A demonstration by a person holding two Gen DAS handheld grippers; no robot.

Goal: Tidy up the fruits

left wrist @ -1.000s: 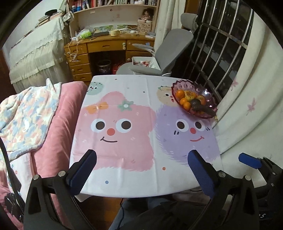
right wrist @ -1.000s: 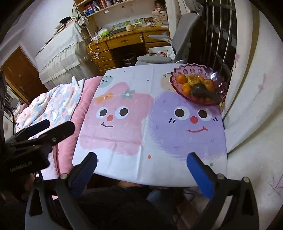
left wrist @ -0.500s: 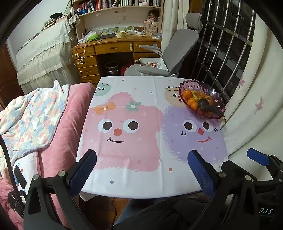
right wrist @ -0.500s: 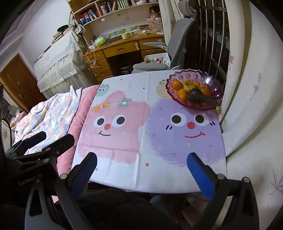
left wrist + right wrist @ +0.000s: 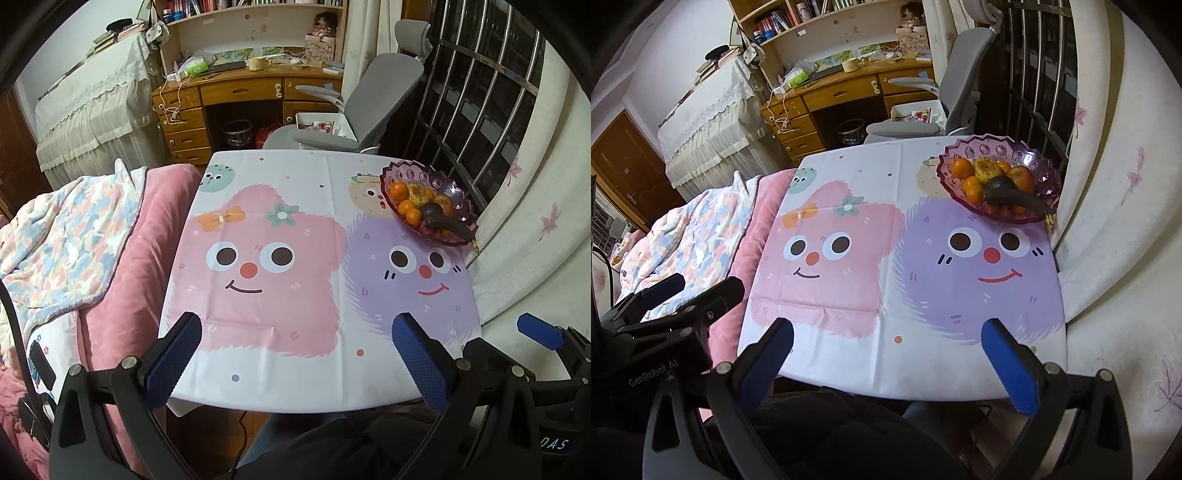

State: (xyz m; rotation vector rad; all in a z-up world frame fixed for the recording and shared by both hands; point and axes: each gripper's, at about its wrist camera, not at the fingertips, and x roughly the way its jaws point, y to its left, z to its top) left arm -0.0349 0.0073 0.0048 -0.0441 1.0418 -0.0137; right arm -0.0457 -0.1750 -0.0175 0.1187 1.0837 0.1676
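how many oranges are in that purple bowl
4 show in the purple bowl: back-left, front-left, right, and one peeking mid-back. More may hide beneath the dark fruit.

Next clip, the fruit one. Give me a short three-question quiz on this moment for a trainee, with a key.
1. True or false: the left gripper is shut on an orange.
2. Where does the purple bowl stand on the table? A near edge; B far right corner; C centre.
3. Fill in: the dark fruit lies ___ the oranges.

Key
1. False: both it and the right gripper are open and hold nothing.
2. B.
3. On top of.
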